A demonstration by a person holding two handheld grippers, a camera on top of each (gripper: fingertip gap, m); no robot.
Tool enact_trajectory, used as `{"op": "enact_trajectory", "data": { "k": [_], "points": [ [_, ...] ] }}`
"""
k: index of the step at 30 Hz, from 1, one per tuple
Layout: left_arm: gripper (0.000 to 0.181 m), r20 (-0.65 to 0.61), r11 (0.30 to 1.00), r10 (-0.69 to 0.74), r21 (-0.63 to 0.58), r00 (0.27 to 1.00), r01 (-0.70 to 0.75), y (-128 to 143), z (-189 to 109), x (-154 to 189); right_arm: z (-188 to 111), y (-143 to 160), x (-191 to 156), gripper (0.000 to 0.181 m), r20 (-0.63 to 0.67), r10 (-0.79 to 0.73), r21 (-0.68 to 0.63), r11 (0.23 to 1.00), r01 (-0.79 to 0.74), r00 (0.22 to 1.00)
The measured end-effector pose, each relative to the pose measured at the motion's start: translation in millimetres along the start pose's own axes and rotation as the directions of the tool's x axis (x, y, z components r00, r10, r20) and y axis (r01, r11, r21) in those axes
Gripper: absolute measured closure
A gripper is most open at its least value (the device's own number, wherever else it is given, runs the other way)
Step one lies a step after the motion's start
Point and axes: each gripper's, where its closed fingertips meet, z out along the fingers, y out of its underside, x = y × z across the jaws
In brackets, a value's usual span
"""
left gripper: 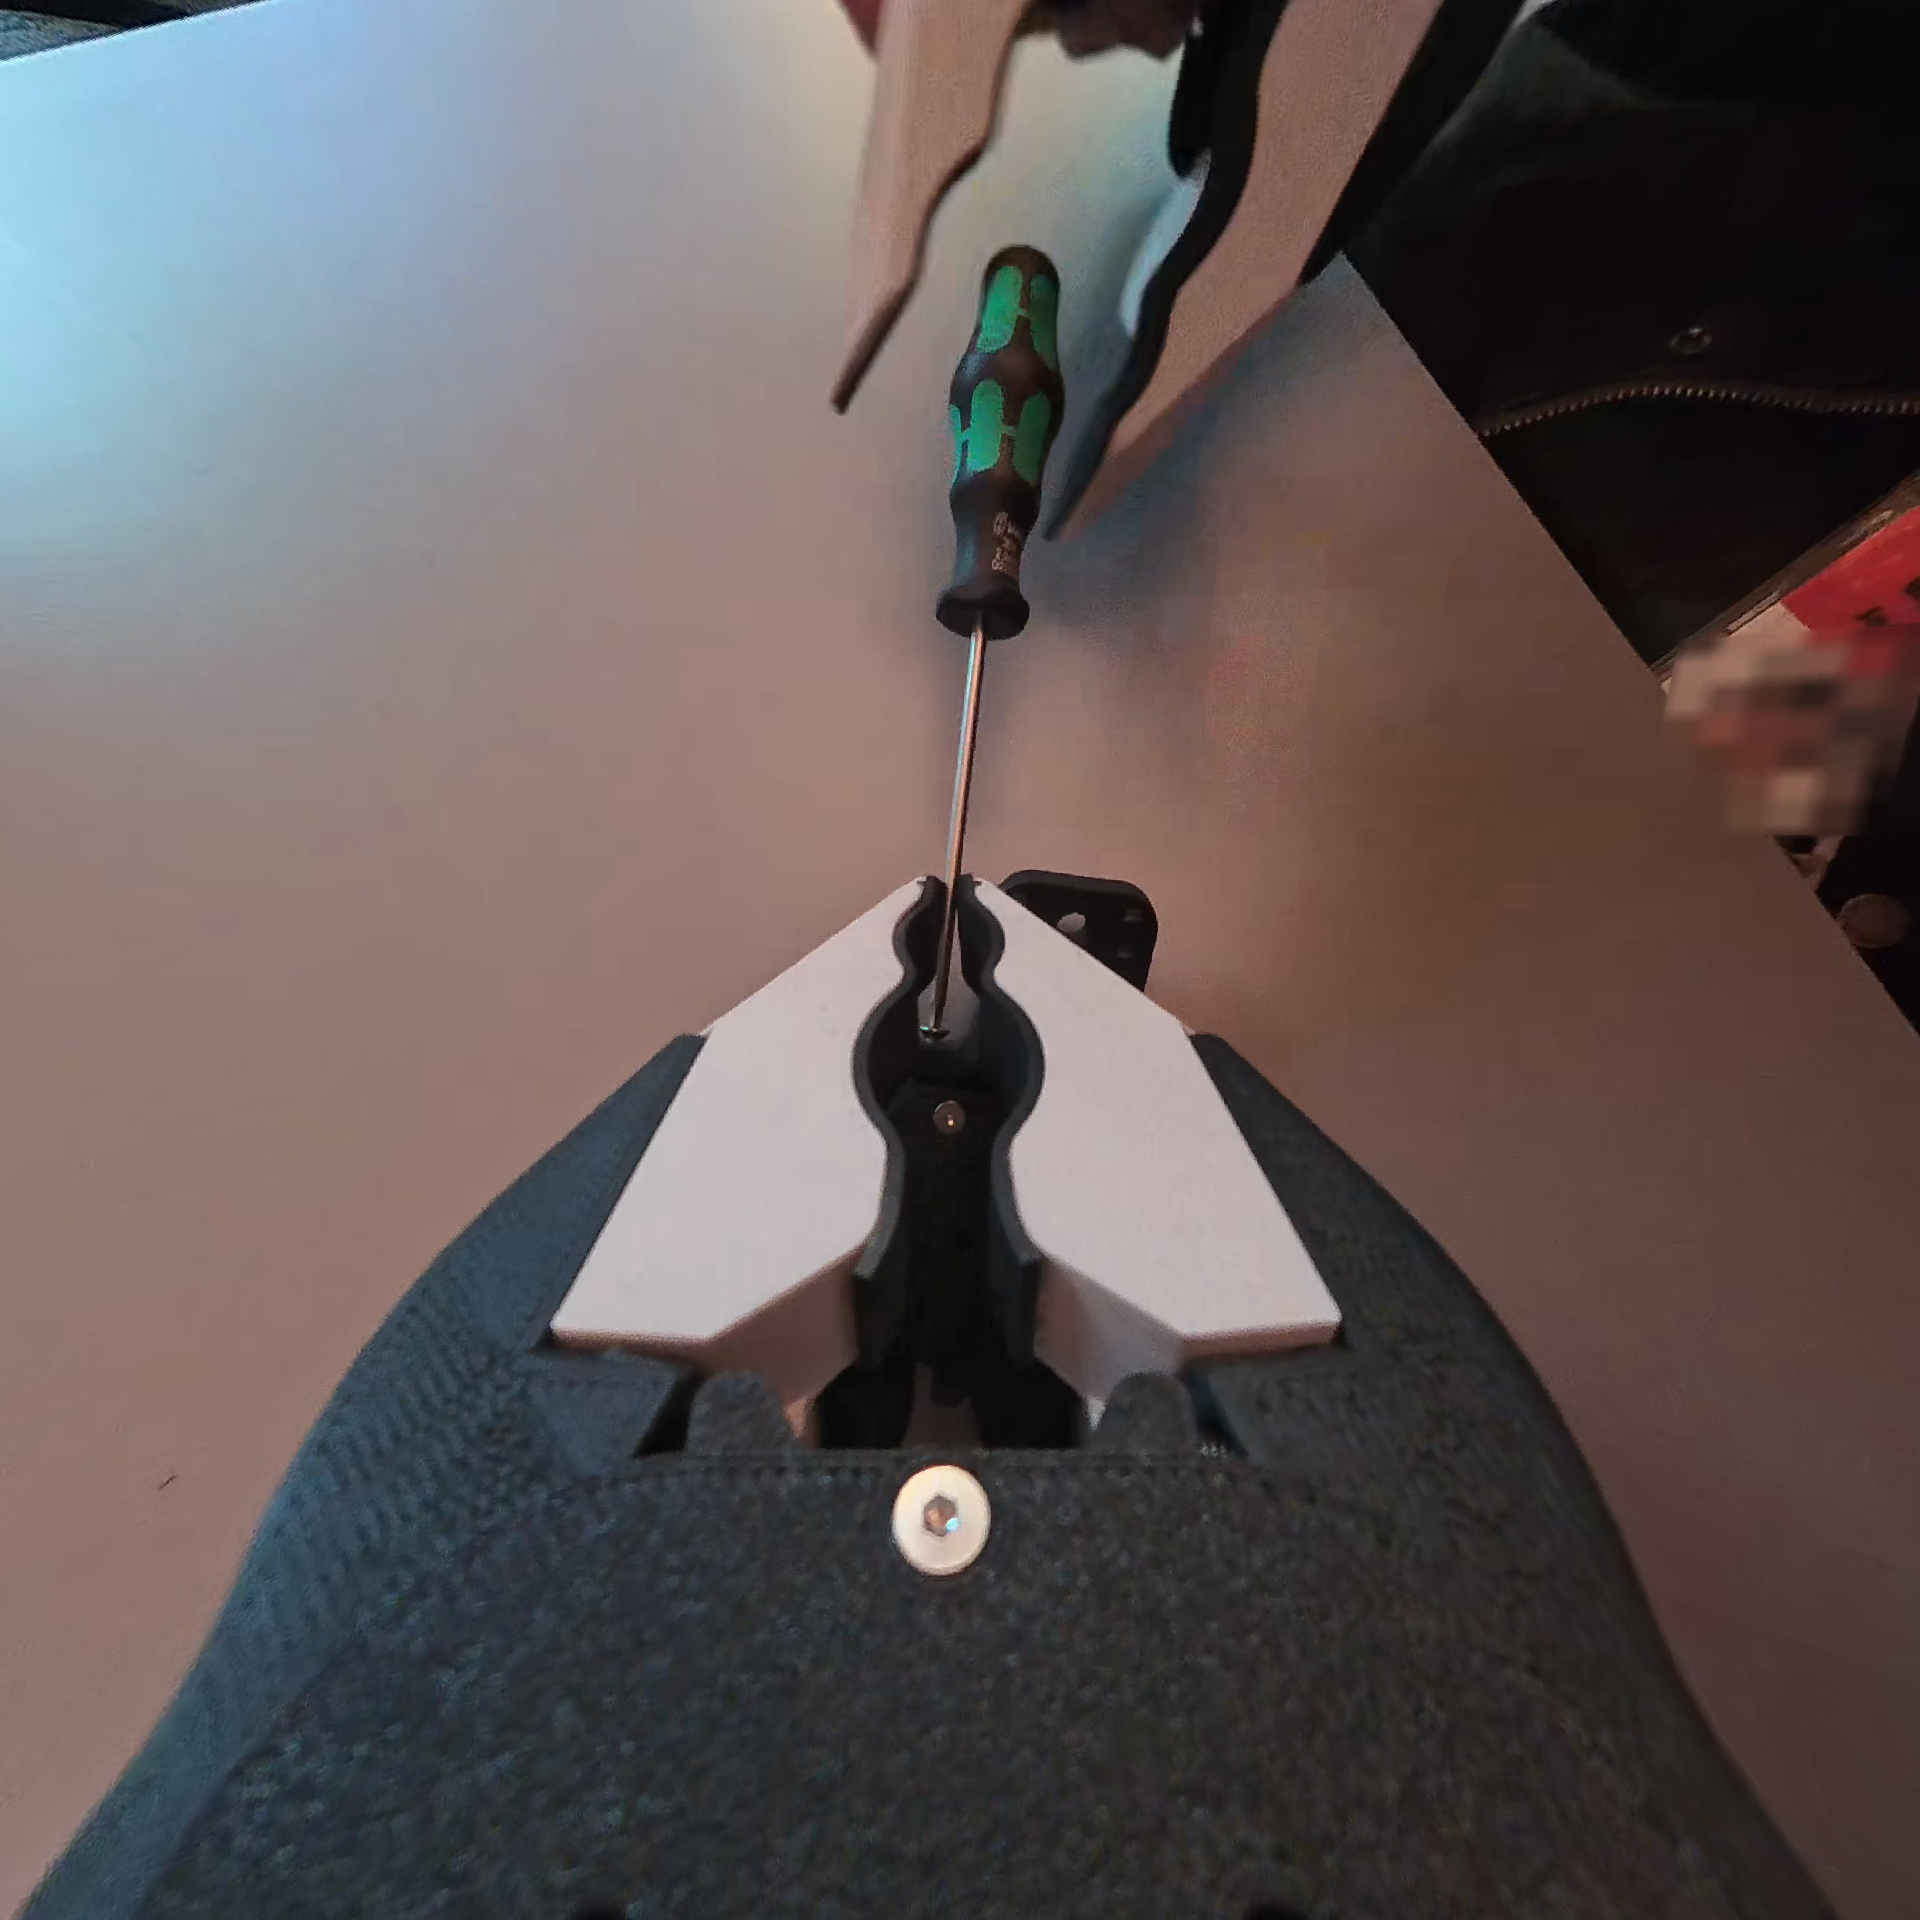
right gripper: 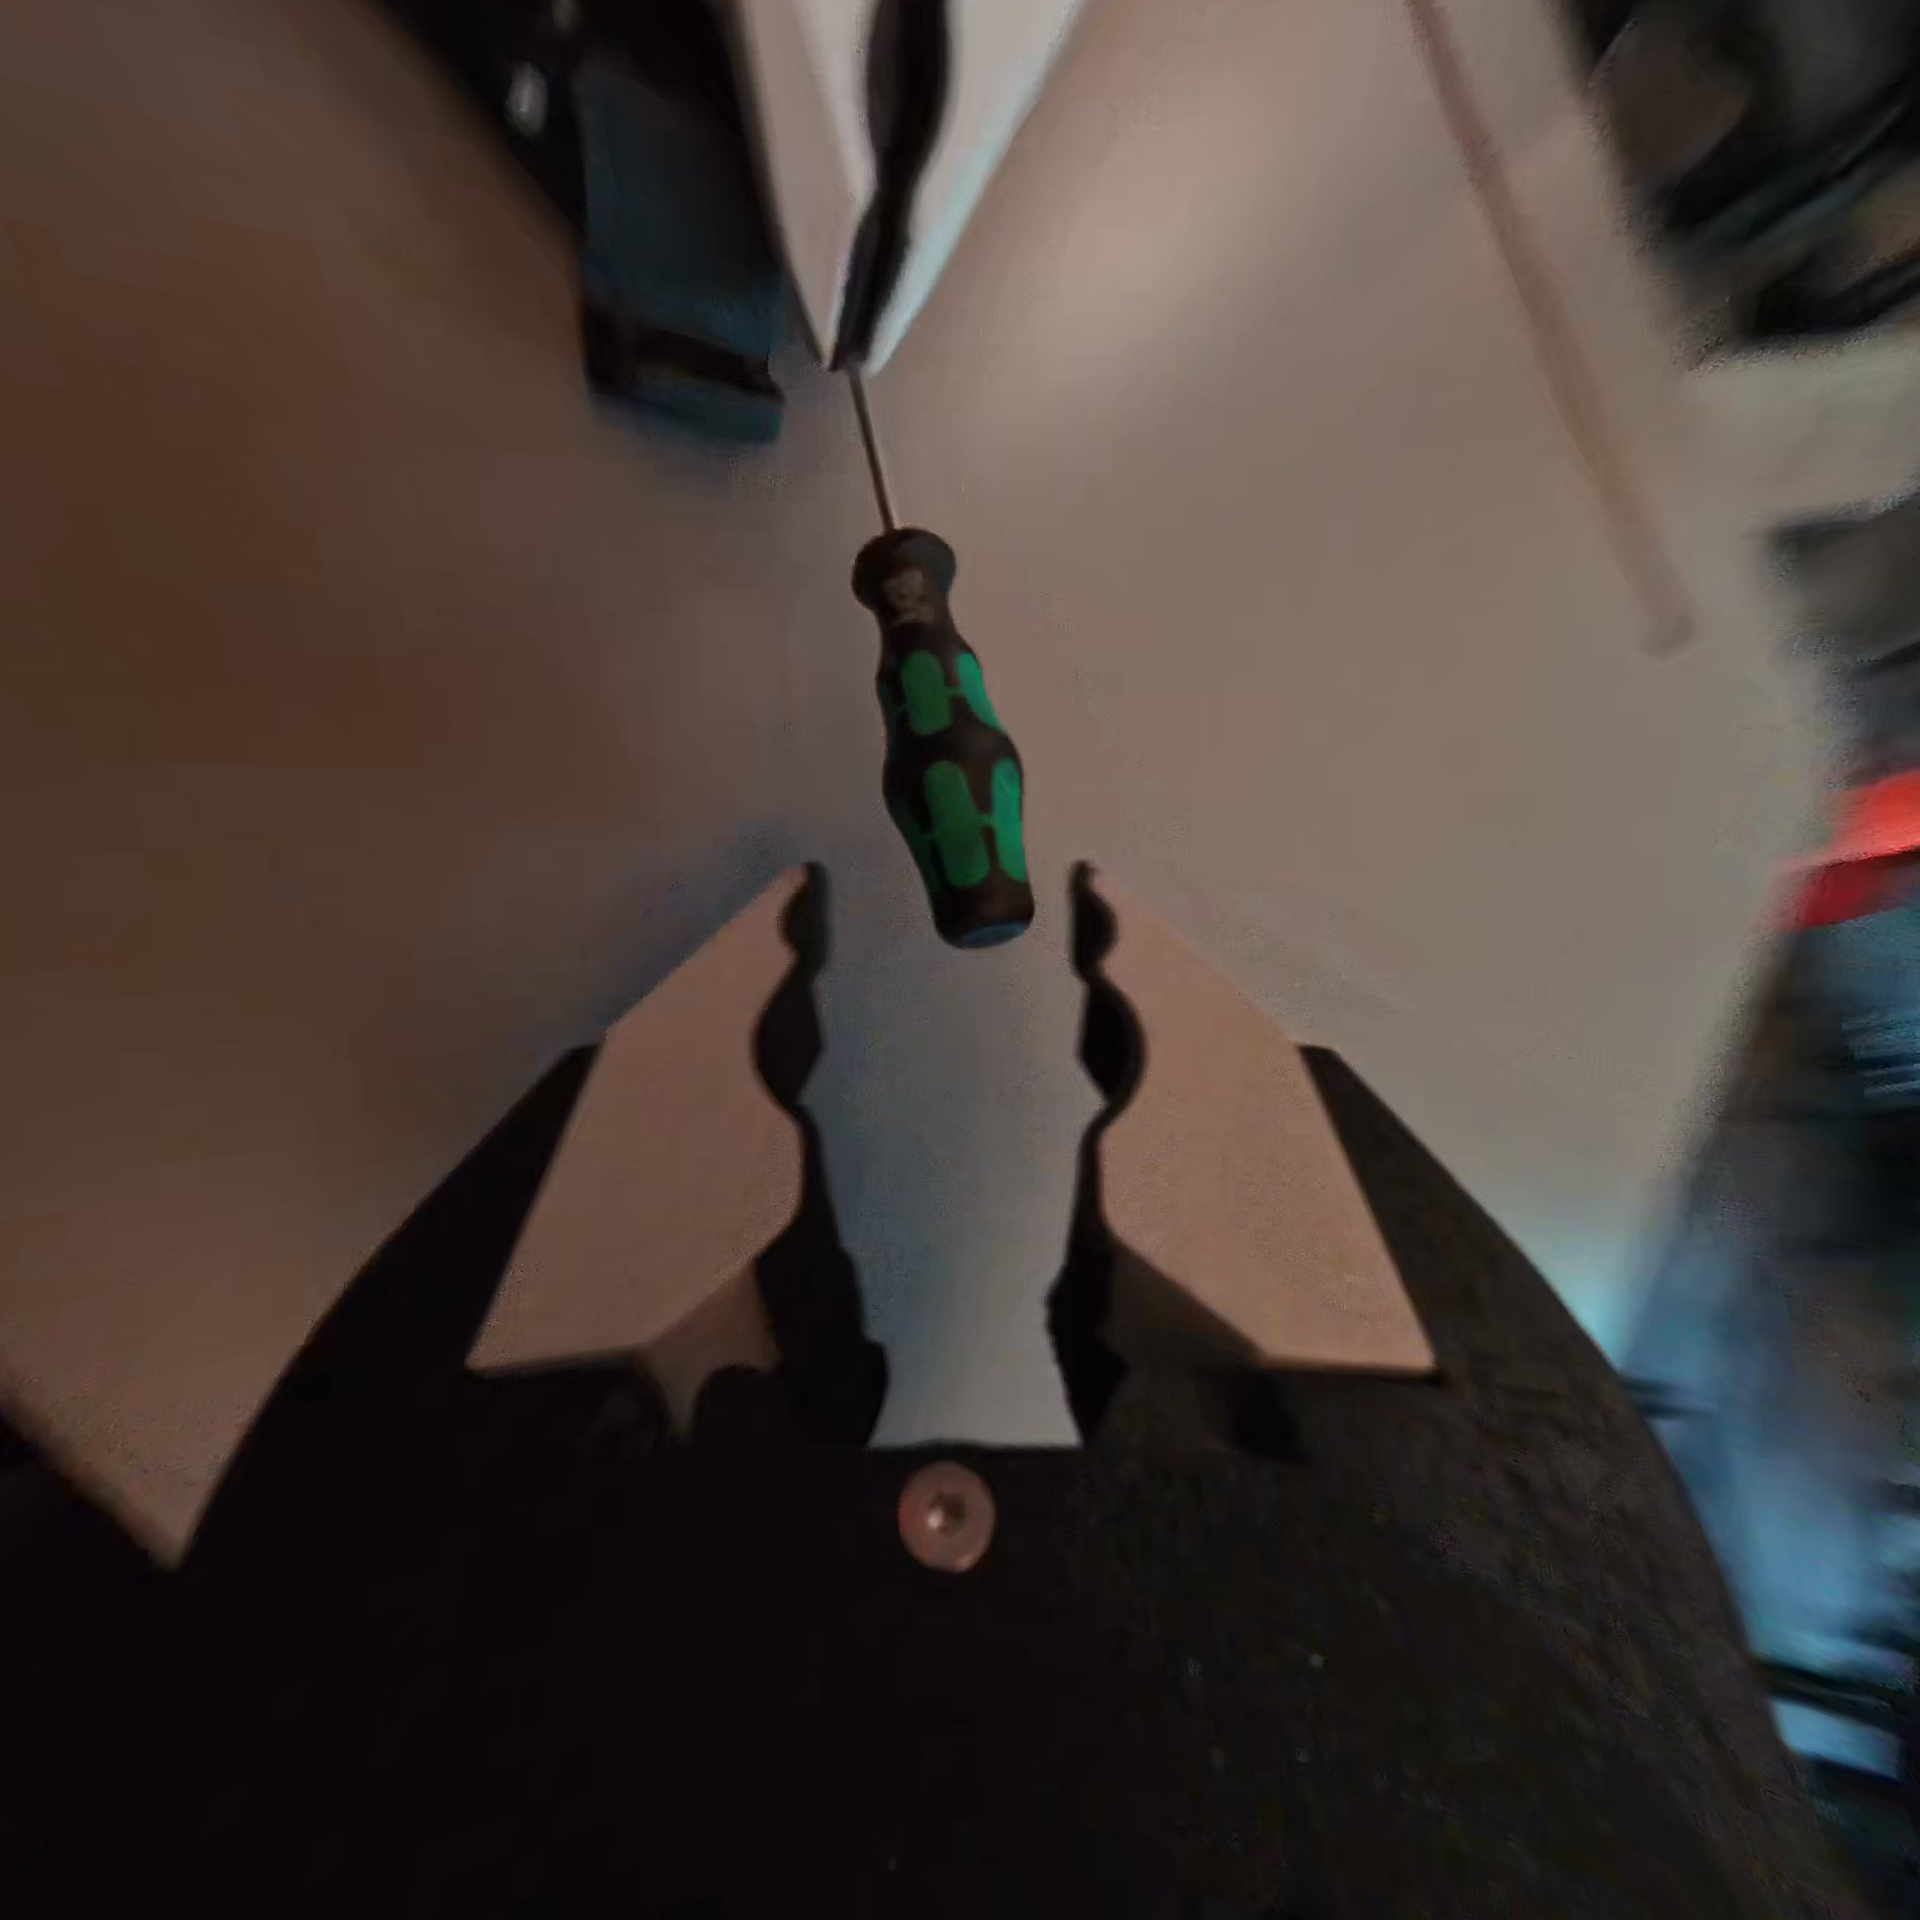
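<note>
Two grippers face each other over a pale table [left gripper: 416, 623], with a screwdriver [left gripper: 1003, 416] stretched between them. The left gripper [left gripper: 948, 891] has its white fingers [left gripper: 790, 1122] pressed together at the tips, pinching the thin metal shaft of the screwdriver, whose tip end sits in the hollow between the wavy inner edges. From there the shaft runs forward and the black-and-green handle points away toward the right gripper [right gripper: 945, 883]. That gripper is spread wide, its fingertips [right gripper: 790, 904] on either side of the handle's butt end and apart from it; the butt lies just between them, nearer the finger on the right of that view. In the left wrist view the same spread fingers come in from the top, flanking the handle. A small black bracket [left gripper: 1101, 920] lies on the table just beside the left gripper's tips. A dark garment with a zip [left gripper: 1662, 312] shows past the table edge at upper right. The right wrist view is blurred toward its edges
</note>
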Motion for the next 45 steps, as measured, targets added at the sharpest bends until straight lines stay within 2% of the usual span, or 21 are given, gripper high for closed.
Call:
{"op": "enact_trajectory", "data": {
  "k": [3,5,7,9,10,12,14,17,19,22,25,27,29,30,32,34,35,36,39,42,45],
  "points": [
    [0.178,0.0,1.0,0.0,0.0,1.0,0.0,0,0,0,-2,-4,-5,0.114,0.315,0.478,-0.012,0.866,-0.5,0.82],
    [0.178,0.0,1.0,0.001,-0.001,1.0,-0.001,0,0,0,-7,-16,-7,0.117,0.528,0.682,-0.095,0.64,-0.762,0.506],
    [0.178,0.0,1.0,0.002,0.0,1.0,-0.002,0,0,0,-20,-35,-6,0.128,0.713,0.682,-0.205,0.423,-0.882,0.162],
    [0.178,-0.003,1.0,0.006,0.0,1.0,-0.006,0,0,1,-22,-37,-8,0.145,0.743,0.667,-0.268,0.367,-0.891,0.051],
    [0.178,-0.005,1.0,0.009,0.0,1.0,-0.009,0,0,1,-19,-33,-12,0.16,0.72,0.685,-0.261,0.411,-0.873,0.108],
    [0.178,-0.003,1.0,0.006,-0.01,1.0,-0.006,1,0,1,-16,-30,-13,0.161,0.676,0.68,-0.186,0.53,-0.827,0.284],
    [0.178,-0.002,1.0,0.001,-0.003,1.0,-0.001,0,0,1,-15,-27,-9,0.161,0.574,0.588,-0.052,0.72,-0.692,0.57],
    [0.178,-0.001,1.0,0.001,-0.003,1.0,-0.001,0,1,1,-14,-24,-5,0.161,0.235,0.142,0.074,0.984,-0.163,0.962],
    [0.178,0.005,1.0,-0.005,0.001,1.0,0.005,0,0,0,-11,-22,6,0.161,-0.076,-0.272,-0.016,0.962,0.272,0.959],
    [0.178,0.002,1.0,-0.008,0.001,1.0,0.008,1,0,0,-8,-24,17,0.161,-0.361,-0.578,-0.145,0.81,0.569,0.732],
    [0.178,0.001,1.0,-0.002,-0.006,1.0,0.002,1,0,1,-7,-17,19,0.146,-0.334,-0.419,-0.074,0.905,0.42,0.844],
    [0.178,0.0,1.0,-0.003,0.0,1.0,0.003,1,0,1,-7,-9,18,0.125,-0.179,-0.133,0.007,0.991,0.136,0.975],
    [0.178,-0.002,1.0,-0.001,0.001,1.0,0.001,1,0,1,-7,-5,14,0.124,0.037,0.244,0.052,0.968,-0.245,0.969],
    [0.178,-0.002,1.0,0.002,0.001,1.0,-0.002,1,0,1,-7,-4,9,0.122,0.175,0.436,0.026,0.894,-0.447,0.883],
    [0.178,-0.003,1.0,0.004,0.003,1.0,-0.004,1,0,1,-11,-17,0,0.126,0.475,0.717,-0.087,0.615,-0.783,0.51],
    [0.178,-0.007,1.0,0.01,0.009,1.0,-0.01,0,-1,2,-26,-40,5,0.129,0.714,0.697,-0.223,0.318,-0.922,0.068],
    [0.178,-0.012,1.0,0.014,0.019,1.0,-0.014,-1,-1,3,-25,-39,7,0.14,0.724,0.689,-0.271,0.249,-0.93,-0.026],
    [0.178,-0.017,1.0,0.019,0.023,1.0,-0.018,-1,-1,4,-22,-35,4,0.157,0.719,0.695,-0.272,0.26,-0.927,-0.016],
    [0.178,-0.017,1.0,0.018,0.004,1.0,-0.018,0,0,4,-18,-31,-2,0.161,0.669,0.715,-0.172,0.416,-0.893,0.205],
    [0.178,-0.021,1.0,0.018,0.007,1.0,-0.018,0,0,4,-20,-33,-3,0.161,0.504,0.565,0.052,0.735,-0.676,0.653],
    [0.178,-0.019,1.0,0.021,0.003,1.0,-0.02,-1,1,5,-21,-32,-7,0.161,0.153,0.126,0.146,0.978,-0.149,0.98]
  ]
}}
